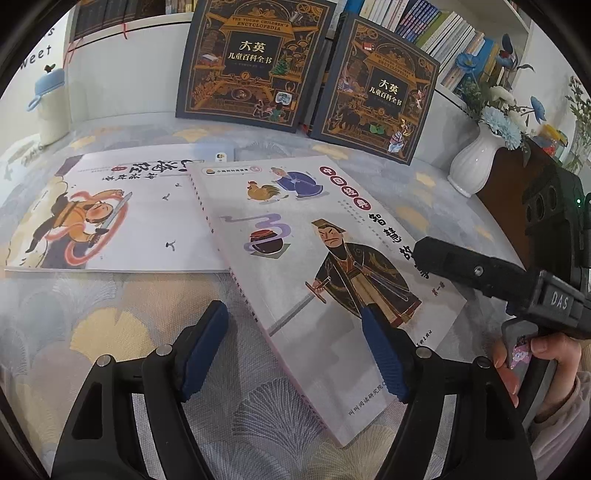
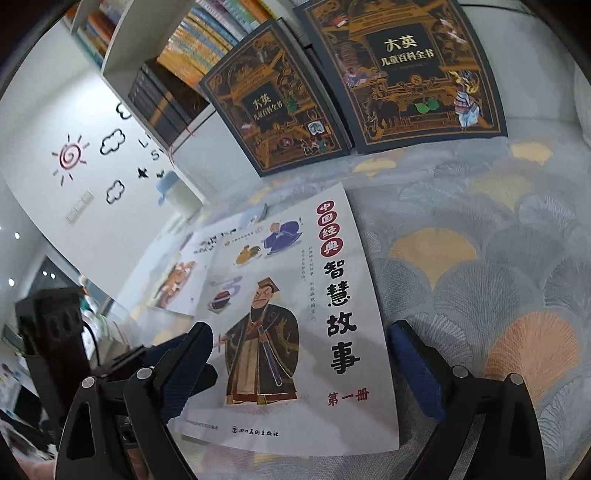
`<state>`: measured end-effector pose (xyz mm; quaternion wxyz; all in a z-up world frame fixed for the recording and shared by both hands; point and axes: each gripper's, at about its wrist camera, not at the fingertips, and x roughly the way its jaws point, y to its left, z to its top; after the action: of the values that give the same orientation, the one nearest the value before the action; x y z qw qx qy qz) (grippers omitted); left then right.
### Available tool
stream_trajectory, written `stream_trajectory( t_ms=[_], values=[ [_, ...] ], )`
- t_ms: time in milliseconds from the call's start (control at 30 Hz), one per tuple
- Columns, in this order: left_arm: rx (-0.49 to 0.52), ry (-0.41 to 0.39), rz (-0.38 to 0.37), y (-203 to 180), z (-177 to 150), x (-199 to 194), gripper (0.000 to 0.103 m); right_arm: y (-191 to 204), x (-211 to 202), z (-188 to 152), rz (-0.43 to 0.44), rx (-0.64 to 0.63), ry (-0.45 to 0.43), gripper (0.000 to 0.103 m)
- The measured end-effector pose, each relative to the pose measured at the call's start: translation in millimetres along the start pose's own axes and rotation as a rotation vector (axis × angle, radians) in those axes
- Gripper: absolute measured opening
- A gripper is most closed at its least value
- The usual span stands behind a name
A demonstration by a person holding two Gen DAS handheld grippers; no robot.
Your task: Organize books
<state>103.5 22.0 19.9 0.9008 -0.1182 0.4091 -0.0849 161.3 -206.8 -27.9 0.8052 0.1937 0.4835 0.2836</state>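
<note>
Starting over on the left, there's a pale cream jar with a light blue lid (image 1: 50,101) sitting by the white wall, then a thin white picture book with a sword-swinging figure in orange (image 1: 110,214) lying flat on the tabletop (image 1: 110,332), which has a grey cloth with a yellow and orange fan-leaf print. Overlapping that book's right edge is the main one, a white paperback with a scowling man in a dark robe and red and black Chinese title characters (image 1: 314,266), also lying flat and skewed at an angle. The left tool (image 1: 295,347) has its blue-padded fingers spread apart, straddling the near left edge of that book: one finger over bare cloth, the other over the cover, not pinching anything as far as I can see. Further right, the right tool (image 2: 303,354) stands wide open too, the two blue pads sitting either side of the book's lower half, and I can't tell whether they touch the paper. In the left wrist view you can see the person's hand (image 1: 517,365) on the right tool's handle. Behind all this, two dark navy encyclopedia volumes with gold ornament (image 1: 255,62) lean upright side by side against the white bookshelf (image 1: 155,26), and a white ribbed vase with blue flowers (image 1: 476,158) is off to the far right.
</note>
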Motion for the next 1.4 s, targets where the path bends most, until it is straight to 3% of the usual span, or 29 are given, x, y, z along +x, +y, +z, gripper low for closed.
stream_trajectory(
  t_ms=[233,1033,1233,1300,1400],
  values=[
    [0.022,0.003,0.009,-5,-2,1,0.079,4,1,-1,-0.038,-0.029,0.012,0.097],
    [0.034,0.007,0.013,-7,-4,3,0.083,1,1,1,-0.017,-0.017,0.006,0.097],
    [0.097,0.032,0.045,-19,-3,9,0.090,3,1,-2,0.042,-0.044,0.047,0.099],
    [0.094,0.029,-0.018,-18,-3,5,0.090,3,1,-3,0.052,-0.036,0.054,0.099],
    [0.074,0.048,-0.040,-15,-6,-2,0.090,9,-2,-6,0.045,-0.010,0.090,0.099]
  ],
)
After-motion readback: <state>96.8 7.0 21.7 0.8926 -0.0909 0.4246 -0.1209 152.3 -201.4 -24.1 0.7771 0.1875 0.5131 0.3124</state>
